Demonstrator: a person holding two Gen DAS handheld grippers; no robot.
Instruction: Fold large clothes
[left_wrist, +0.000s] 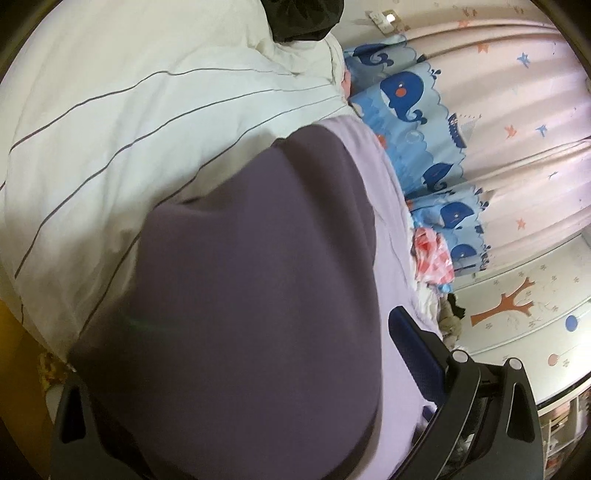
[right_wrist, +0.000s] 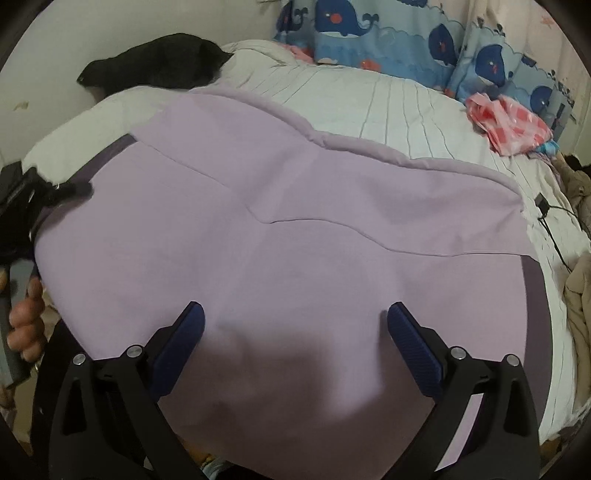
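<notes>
Lilac cloth (right_wrist: 280, 229), a large garment with a dark purple band along its edges, lies spread over the white striped bedding (right_wrist: 388, 107). The right gripper (right_wrist: 295, 321) hovers over its near edge, fingers spread wide and holding nothing. At nine o'clock the left gripper (right_wrist: 59, 190) pinches the garment's dark edge (a hand (right_wrist: 26, 321) grips its handle); whale-print pillows (right_wrist: 373, 33) sit at twelve

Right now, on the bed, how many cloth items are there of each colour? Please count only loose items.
Purple: 1, the large purple garment
Black: 1, the black garment
Pink and red: 1, the pink checked cloth
Total: 3
</notes>
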